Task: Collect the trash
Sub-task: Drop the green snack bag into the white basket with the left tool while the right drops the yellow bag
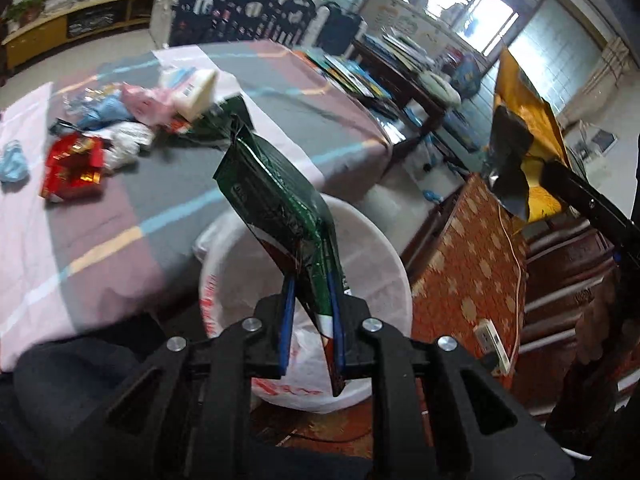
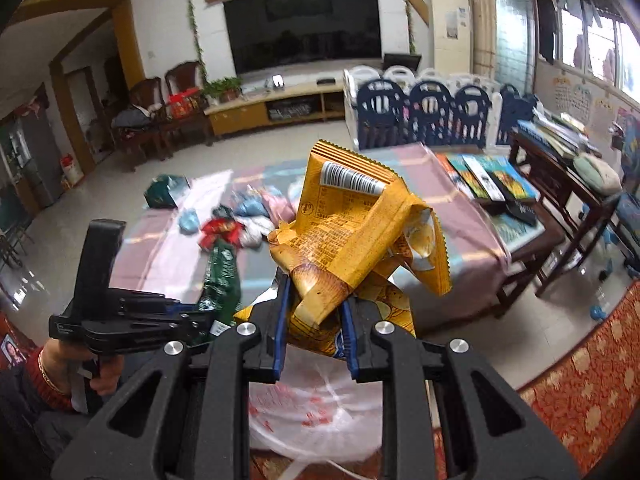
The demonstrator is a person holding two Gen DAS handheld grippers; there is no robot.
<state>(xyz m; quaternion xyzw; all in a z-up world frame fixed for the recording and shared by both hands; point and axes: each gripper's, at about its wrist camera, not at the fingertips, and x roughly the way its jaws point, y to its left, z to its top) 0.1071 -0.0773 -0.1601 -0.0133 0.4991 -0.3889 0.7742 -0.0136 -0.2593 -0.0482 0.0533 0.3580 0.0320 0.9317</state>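
Claws (image 1: 312, 292) (image 2: 314, 312) w/ crumpled wrappers (image 1: 280, 200) (image 2: 360, 232)

Black plastic tongs (image 1: 312, 320) with blue finger pads (image 2: 280, 320) (silver screws on the linkage arms).

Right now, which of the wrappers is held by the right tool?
The yellow chip bag, crumpled, barcode on top, clamped in the right tool. The left tool holds the green wrapper; the red wrapper lies on the table.

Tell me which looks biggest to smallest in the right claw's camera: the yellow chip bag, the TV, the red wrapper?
1. Yellow chip bag, though it is closest to the camera, so its real size is unsure.
2. TV.
3. Red wrapper on the table, smallest.
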